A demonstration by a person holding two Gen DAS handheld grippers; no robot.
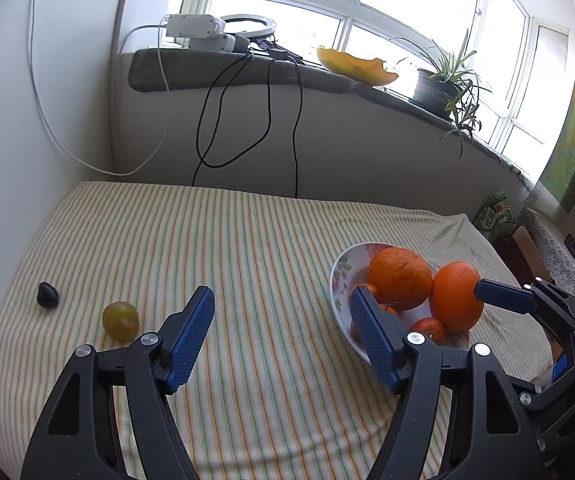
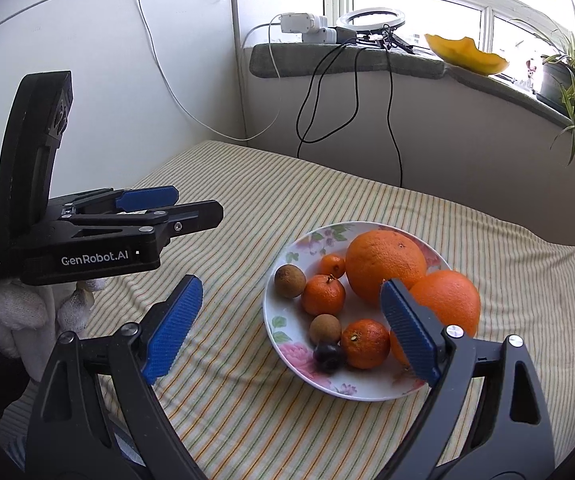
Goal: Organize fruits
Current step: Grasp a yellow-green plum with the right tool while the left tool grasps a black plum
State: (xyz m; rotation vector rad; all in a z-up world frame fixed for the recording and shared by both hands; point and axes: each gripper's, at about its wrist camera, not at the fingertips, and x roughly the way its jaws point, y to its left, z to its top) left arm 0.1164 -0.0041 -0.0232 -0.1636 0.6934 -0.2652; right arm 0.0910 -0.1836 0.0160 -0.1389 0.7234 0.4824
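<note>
both grippers stand open over the striped cloth [image 1: 247,240], nothing between their jaws: the left gripper [image 1: 283,336] near the middle, the right gripper [image 2: 291,328] at the floral plate [image 2: 287,336]. the plate holds two big oranges [image 2: 383,264], small tangerines [image 2: 323,294], two brown fruits [image 2: 289,280] and a dark plum [image 2: 327,354]. farther left on the cloth lie a yellow-green fruit [image 1: 120,320] and a dark fruit [image 1: 47,294], apart from the plate.

Open cloth [image 1: 247,248]: centre and upper left of the left wrist view, bare stripes.
Lower left: yellow-green fruit [image 1: 120,320] and dark fruit [image 1: 47,294] (apart).
Right: heaped plate [image 2: 287,320] blocks.
Back: wall, dangling black cables [image 1: 223,120].
</note>
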